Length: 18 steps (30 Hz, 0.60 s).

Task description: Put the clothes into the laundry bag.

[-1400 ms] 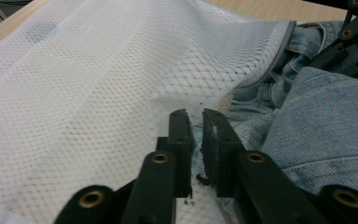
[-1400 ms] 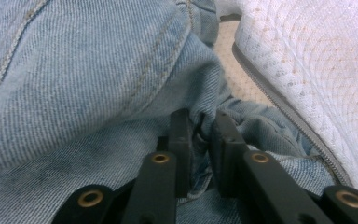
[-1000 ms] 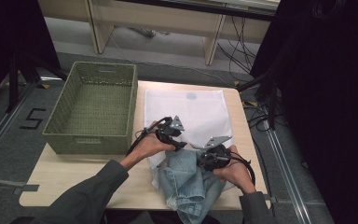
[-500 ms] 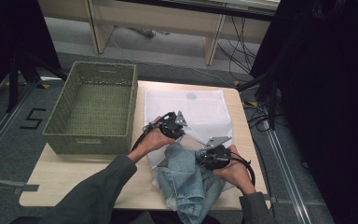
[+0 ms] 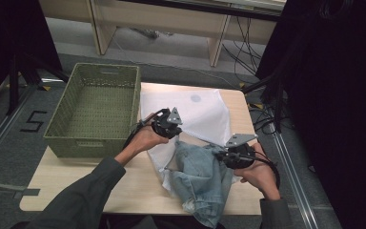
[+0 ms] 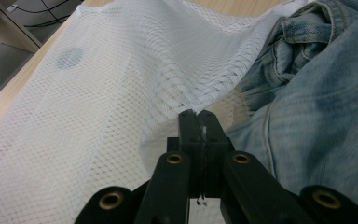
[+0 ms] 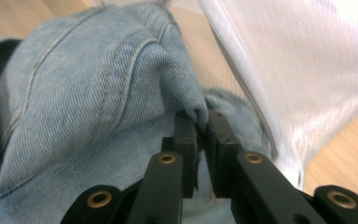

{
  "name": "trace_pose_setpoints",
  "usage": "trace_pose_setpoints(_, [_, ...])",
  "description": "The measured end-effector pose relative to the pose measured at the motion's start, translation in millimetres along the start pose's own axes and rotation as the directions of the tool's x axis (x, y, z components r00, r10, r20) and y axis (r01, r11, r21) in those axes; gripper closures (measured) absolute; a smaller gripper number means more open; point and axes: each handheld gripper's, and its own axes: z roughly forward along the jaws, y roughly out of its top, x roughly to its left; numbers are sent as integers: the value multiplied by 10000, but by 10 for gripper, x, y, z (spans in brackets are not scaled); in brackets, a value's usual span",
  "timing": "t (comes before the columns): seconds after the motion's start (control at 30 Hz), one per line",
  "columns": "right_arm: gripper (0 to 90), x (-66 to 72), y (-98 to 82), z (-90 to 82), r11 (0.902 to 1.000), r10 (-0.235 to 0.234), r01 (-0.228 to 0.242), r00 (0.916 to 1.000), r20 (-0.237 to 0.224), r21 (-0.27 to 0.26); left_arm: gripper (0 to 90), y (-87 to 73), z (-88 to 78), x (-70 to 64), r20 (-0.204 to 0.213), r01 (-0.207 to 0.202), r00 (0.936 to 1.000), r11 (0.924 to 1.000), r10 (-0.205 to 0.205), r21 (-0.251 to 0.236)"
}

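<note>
Now, high view: left tool (image 5: 170, 125) over the white mesh bag (image 5: 205, 112), jaws pressed together on the bag's near edge, edge lifted off the bench (image 5: 76, 179). Right tool (image 5: 228, 156) at the jeans (image 5: 202, 176), pinching a denim fold at their upper right. Jeans bunched at the bench's near edge, partly on the bag's lower corner, one end hanging over the front. Bag spread flat across the bench's right half, round grey mark (image 5: 196, 98) near its far end. Green basket (image 5: 95, 112) on the left, just beside the bag. Dark sleeves coming in from the bottom.

Left gripper view: left tool (image 6: 199, 122) clamped tight on a thin strip of mesh bag (image 6: 98, 93), netting pulled up into a ridge running away from the tips. Jeans (image 6: 317, 102) at right, touching the bag, waistband seam showing. Grey mark (image 6: 70, 57) far left on the mesh.

Right gripper view: right tool (image 7: 200, 122) just closing, now pinching a peak of jeans (image 7: 88, 88) between the pads, small gap lower down between the jaws. Denim raised into a tent at the tips. Mesh bag (image 7: 307, 60) blurred at right, bare bench (image 7: 349, 144) below it.
</note>
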Motion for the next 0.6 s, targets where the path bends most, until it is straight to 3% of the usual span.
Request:
trace_pose_setpoints(0.03, [847, -91, -66, 4, 9988, 248, -242, 9996, -124, 437, 891, 1, -11, 7, -30, 61, 10000, 10000, -62, -29])
trace_pose_setpoints(0.1, [847, -108, -121, 65, 9982, 432, -433, 9991, 32, 425, 891, 3, -27, 28, -7, 147, 9999, 9998, -147, -126])
trace_pose_setpoints(0.13, [846, -123, -165, 113, 9946, 505, -506, 9987, 41, 907, 891, 3, -32, 32, 82, 241, 9997, 9995, -239, -189])
trace_pose_setpoints(0.2, [842, -83, -282, 419, 9900, 660, -699, 9972, 361, 1221, 890, 11, -42, 13, 225, 351, 9991, 9990, -345, -273])
trace_pose_setpoints(0.33, [831, -41, -204, 527, 9916, 767, -831, 9948, 663, 995, 891, 52, -114, -90, 676, 337, 9973, 9971, -291, -686])
trace_pose_setpoints(0.43, [804, -2, -76, 518, 9946, 820, -845, 9957, 426, 607, 890, 84, -191, -162, 947, 334, 9952, 9951, -246, -926])
trace_pose_setpoints(0.5, [758, 36, -53, 558, 9956, 871, -885, 9952, 455, 298, 890, 85, -231, -172, 1052, 251, 9943, 9952, -151, -949])
trace_pose_setpoints(0.53, [703, 52, -45, 544, 9925, 1110, -1124, 9933, 323, 472, 890, 79, -232, -183, 1047, 363, 9942, 9938, -252, -1054])
trace_pose_setpoints(0.6, [637, 48, -46, 490, 9934, 1030, -1047, 9940, 368, 459, 890, 61, -238, -165, 1093, 291, 9938, 9950, -186, -951])
